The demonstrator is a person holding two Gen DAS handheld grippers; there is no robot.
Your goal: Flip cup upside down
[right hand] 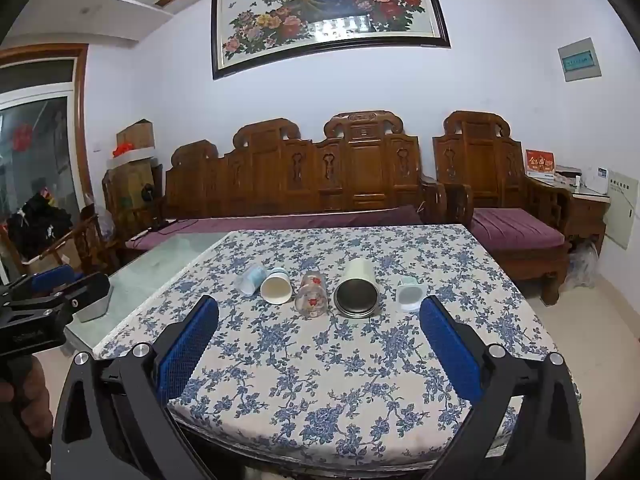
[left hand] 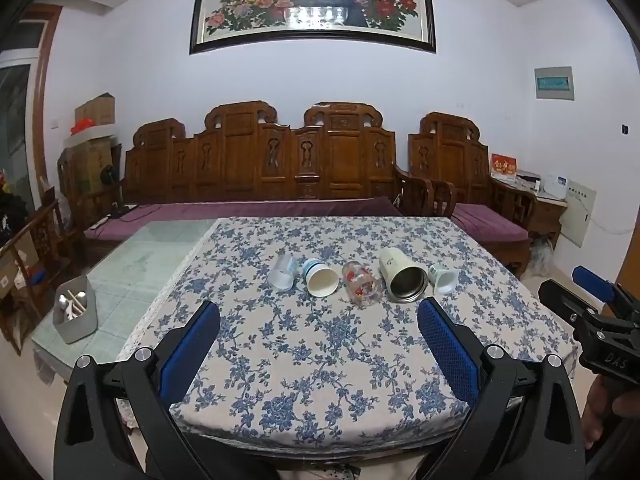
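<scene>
left gripper point(left hand: 318, 316): nearest the left camera, fingers spread wide, blue pads facing each other, grasping nothing; held over the near edge of the table. seen again at the left edge of the right view.
right gripper point(right hand: 320, 314): fingers likewise spread wide and bare, over the near edge; its black frame shows at the right edge of the left view.
table point(left hand: 280, 412): covered on the right part by a blue-flowered cloth point(left hand: 320, 360); the left part is bare pale green top.
bin point(left hand: 76, 312): grey, on the bare top at left, near edge, holding sticks and a metal item.
cups, one row across mid-cloth, all lying on their sides with mouths toward the cameras, well beyond both grippers. left to right:
- clear cup point(left hand: 283, 274), touching or just beside the next; cannot tell which.
- paper cup point(left hand: 320, 278), white inside, blue band at base.
- glass point(left hand: 362, 288), clear with red print.
- steel cup point(left hand: 402, 280), cream outside, metal inside, the largest.
- small cup point(left hand: 443, 278), white, rightmost, just beside the steel cup.
sofa point(left hand: 264, 164): carved wood, purple cushion, beyond the table against the far wall.
chair point(left hand: 468, 168): same wood, far right.
boxes point(left hand: 94, 148): stacked at far left.
painting point(left hand: 312, 4): peacock and flowers, on the wall above the sofa.
</scene>
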